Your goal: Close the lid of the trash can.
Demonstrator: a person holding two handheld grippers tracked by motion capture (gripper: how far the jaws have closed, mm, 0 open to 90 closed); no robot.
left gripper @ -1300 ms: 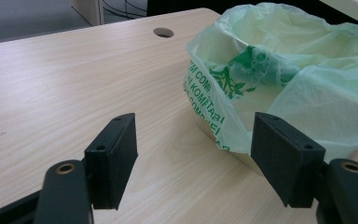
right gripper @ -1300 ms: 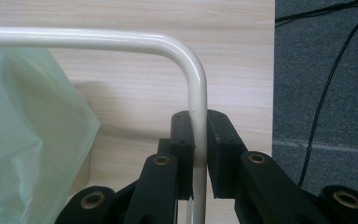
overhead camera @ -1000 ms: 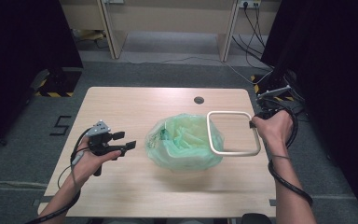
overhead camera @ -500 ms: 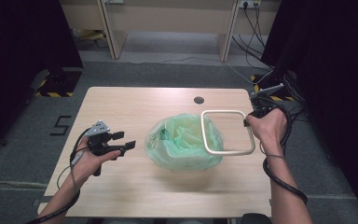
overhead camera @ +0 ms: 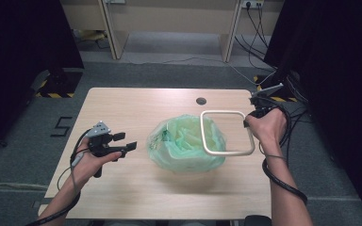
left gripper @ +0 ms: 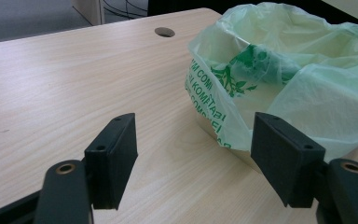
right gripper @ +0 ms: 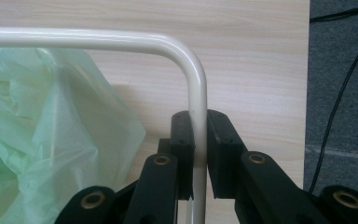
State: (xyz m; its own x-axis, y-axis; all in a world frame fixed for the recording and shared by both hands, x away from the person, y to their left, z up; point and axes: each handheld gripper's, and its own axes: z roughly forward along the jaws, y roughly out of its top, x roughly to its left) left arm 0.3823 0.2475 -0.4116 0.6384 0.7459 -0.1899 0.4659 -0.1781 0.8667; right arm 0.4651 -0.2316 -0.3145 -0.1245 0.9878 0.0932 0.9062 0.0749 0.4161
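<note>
Two tools work over a pale wood-grain tabletop (overhead camera: pixel 136 202). Right tool (right gripper: pixel 199 140) is clamped on a glossy cream rounded-rectangle frame (overhead camera: pixel 227 133) held above the crinkled green plastic bag (overhead camera: pixel 184 143) at centre — left tool (overhead camera: pixel 122 142) rests near-left, jaws apart, empty. Cables (overhead camera: pixel 264 28) trail on the far floor.

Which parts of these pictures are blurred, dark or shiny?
High view: soft overall, with black curtains dark at both sides. Left gripper view: the near jaws look soft, the green bag sharper. Right gripper view: a glare line runs along the cream frame, clamped by the right hand-held gripper.
</note>
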